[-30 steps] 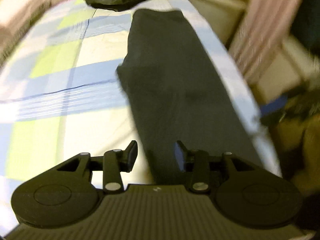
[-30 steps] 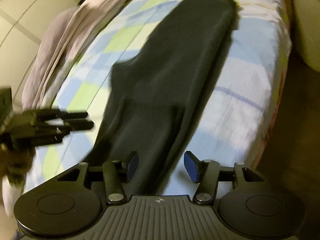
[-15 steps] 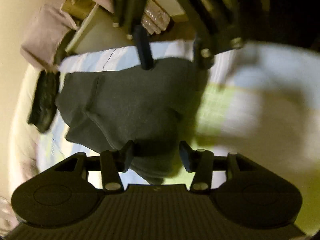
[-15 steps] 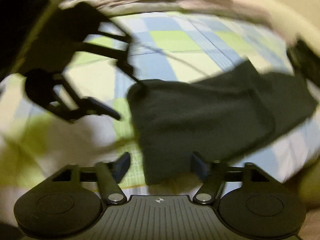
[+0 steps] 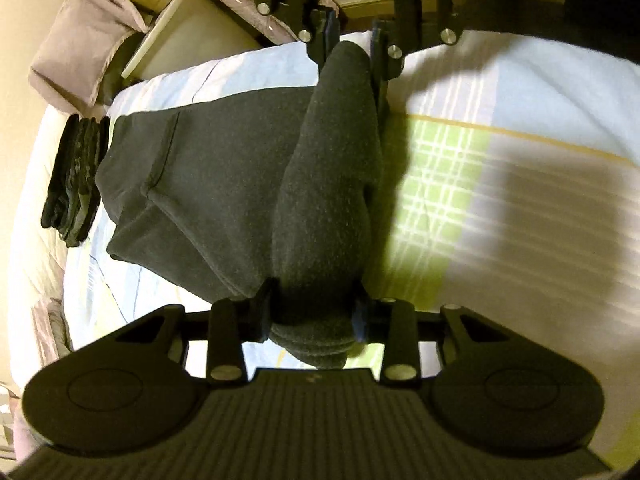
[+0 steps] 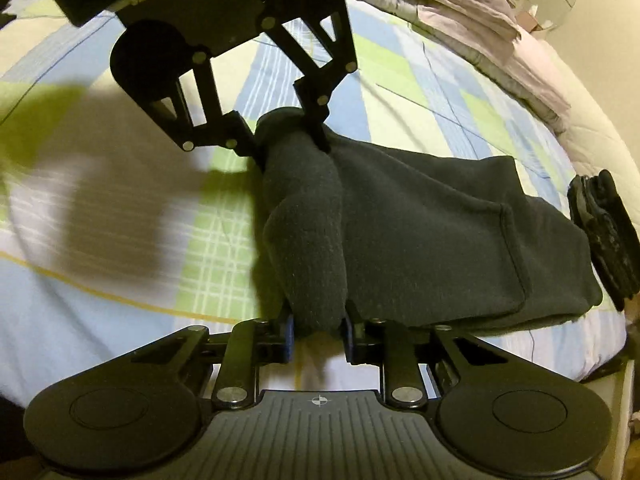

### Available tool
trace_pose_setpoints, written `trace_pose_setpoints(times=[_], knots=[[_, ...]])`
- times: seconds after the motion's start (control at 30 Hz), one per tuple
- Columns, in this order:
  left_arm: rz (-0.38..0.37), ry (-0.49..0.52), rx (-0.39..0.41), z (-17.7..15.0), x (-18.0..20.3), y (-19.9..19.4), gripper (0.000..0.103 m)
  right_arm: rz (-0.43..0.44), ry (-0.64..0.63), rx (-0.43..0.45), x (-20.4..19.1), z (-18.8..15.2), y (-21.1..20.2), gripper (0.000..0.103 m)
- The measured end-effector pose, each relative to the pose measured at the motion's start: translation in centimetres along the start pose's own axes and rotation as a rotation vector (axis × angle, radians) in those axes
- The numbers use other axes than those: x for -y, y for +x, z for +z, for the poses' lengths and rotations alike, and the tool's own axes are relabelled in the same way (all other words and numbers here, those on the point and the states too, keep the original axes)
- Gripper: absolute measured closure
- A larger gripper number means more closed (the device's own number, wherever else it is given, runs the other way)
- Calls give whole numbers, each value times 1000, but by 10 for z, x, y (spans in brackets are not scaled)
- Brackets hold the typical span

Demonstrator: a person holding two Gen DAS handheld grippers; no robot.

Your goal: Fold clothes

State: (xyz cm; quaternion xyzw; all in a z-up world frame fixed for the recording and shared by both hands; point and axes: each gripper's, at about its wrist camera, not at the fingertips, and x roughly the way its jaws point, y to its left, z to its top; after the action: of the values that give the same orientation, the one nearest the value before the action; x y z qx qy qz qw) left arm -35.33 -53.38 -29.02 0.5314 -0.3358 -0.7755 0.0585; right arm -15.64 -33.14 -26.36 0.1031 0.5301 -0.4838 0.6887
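Charcoal garment [image 5: 248, 184] pinched by both tongs [image 5: 312, 316] [image 6: 318, 332]; folded pile [image 5: 74, 184] beside it.

2 black grippers [image 5: 312, 316] [image 6: 318, 332], ribbed housings, silver screws, blue-edged pads

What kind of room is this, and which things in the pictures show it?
Most likely a bedroom. The dark garment lies on a bed with a checked blue, green and cream sheet, a pale quilt is bunched along its edge, and folded dark clothes sit nearby.
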Motion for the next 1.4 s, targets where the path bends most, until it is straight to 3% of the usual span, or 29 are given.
trace_pose_setpoints(times=[0.23, 0.27, 0.3, 0.33, 0.37, 0.53, 0.57, 0.6, 0.63, 0.67, 0.87, 0.97, 1.03, 1.13, 1.4], knots=[[-91, -116, 36, -7, -23, -8, 76, -18, -19, 13, 2, 1, -11, 82], [-104, -130, 36, -7, -26, -9, 76, -21, -16, 11, 3, 0, -12, 71], [-115, -140, 36, -7, -28, -10, 76, -41, -5, 16, 3, 1, -16, 40], [-127, -151, 37, -7, -31, -12, 76, -64, 6, 23, 3, 1, -21, 31], [-138, -166, 37, -7, -34, -12, 76, -78, 8, 43, 3, 2, -25, 26], [-178, -235, 40, -5, -46, -13, 78, -45, -20, 86, -13, 23, -25, 26], [-180, -244, 40, -5, -47, -13, 78, -42, -24, 87, -16, 28, -20, 26], [-179, -234, 41, -5, -45, -13, 78, -38, -18, 83, -16, 31, -14, 39], [-177, -218, 43, -5, -43, -12, 79, -35, -9, 79, -15, 34, -8, 56], [-174, -201, 46, -5, -40, -12, 79, -29, -11, 64, -13, 33, -4, 84], [-147, -97, 60, 4, -22, -9, 80, -5, -76, 29, -4, 6, -8, 85], [-88, -25, 43, 6, -8, -6, 73, 17, -43, 14, 1, 12, -8, 85], [-68, 7, 23, 6, 0, -5, 76, 35, -19, 6, 2, 18, -8, 85], [-89, -57, 5, 9, -14, -10, 84, 51, -17, -2, 4, 24, -14, 85], [-144, -116, -11, 18, -55, -65, 87, 125, -4, 3, 24, 46, -66, 86]])
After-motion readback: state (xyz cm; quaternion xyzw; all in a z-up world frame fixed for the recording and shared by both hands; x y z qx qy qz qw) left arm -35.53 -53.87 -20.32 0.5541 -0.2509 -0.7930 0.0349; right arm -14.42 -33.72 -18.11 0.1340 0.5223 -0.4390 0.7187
